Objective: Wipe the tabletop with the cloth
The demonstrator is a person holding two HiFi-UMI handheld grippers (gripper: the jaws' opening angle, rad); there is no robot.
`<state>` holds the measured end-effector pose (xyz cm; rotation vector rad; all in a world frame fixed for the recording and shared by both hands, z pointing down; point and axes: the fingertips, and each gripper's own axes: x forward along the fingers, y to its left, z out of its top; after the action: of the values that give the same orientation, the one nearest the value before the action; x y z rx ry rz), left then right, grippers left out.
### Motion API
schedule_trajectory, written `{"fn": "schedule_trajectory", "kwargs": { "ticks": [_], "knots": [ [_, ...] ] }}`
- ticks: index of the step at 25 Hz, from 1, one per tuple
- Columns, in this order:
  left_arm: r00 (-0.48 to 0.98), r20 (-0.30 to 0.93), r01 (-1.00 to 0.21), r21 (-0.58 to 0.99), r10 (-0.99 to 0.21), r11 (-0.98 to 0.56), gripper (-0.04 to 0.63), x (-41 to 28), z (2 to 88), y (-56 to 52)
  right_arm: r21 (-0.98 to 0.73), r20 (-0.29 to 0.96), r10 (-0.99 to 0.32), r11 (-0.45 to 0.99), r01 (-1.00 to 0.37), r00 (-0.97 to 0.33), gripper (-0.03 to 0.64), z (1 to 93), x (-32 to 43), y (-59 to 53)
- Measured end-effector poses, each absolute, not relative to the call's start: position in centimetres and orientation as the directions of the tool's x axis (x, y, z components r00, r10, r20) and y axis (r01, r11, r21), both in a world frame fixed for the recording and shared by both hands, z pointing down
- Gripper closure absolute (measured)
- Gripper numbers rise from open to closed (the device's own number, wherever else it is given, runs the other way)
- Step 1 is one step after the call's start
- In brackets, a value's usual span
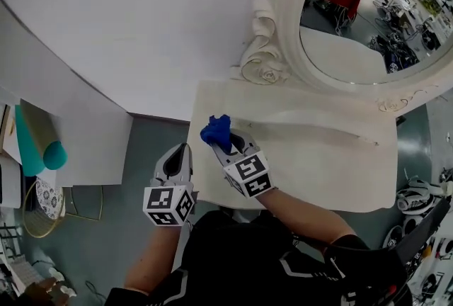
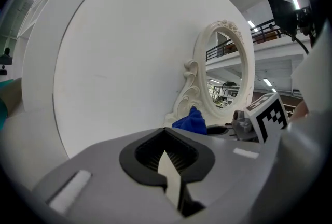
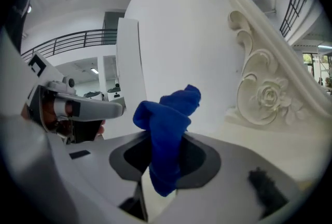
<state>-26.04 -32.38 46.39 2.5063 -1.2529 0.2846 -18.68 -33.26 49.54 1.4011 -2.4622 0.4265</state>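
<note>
The right claw is clenched on the blue cloth, bunched over the near left corner of the table. The bare top lies to its right. The left claw, closed on nothing, hangs off the left edge. Only the right gripper view shows the cloth pinched between the jaws.

**Cloth**: blue, soft fabric, crumpled into a loose bunch. It is clamped between the jaws of the right gripper. A folded wad stands up past the jaw tips, and a shorter end runs back between them. Contact with the surface cannot be told.

**Tabletop**: cream-white, rectangular, flat, matt. It lies beneath and ahead of the right gripper and stretches away to that gripper's right. Its left edge runs just beside the left gripper.
</note>
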Motion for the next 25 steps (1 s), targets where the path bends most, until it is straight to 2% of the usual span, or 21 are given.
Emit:
{"fn": "schedule_trajectory", "kwargs": {
  "ticks": [13,19,25],
  "knots": [
    [0.531,0.408,-0.847,0.215,-0.743,-0.487,0.586,-32.3,50.4,-33.9,-0.135,0.591,-0.662,0.482,-0.866,-0.461,0.494,60.9,-25.5,-39.6],
    [0.520,0.419,-0.854,0.223,-0.745,-0.471,0.586,-33.4,50.8,-34.1,-0.073,0.682,-0.621,0.468,-0.881,-0.387,0.495,64.2,-25.3,-41.8],
    [0.541,0.419,-0.840,0.235,-0.729,-0.488,0.586,-32.6,51.3,-34.1,-0.060,0.701,-0.609,0.469,-0.881,-0.372,0.495,65.0,-24.6,-42.1]
  ]
}}
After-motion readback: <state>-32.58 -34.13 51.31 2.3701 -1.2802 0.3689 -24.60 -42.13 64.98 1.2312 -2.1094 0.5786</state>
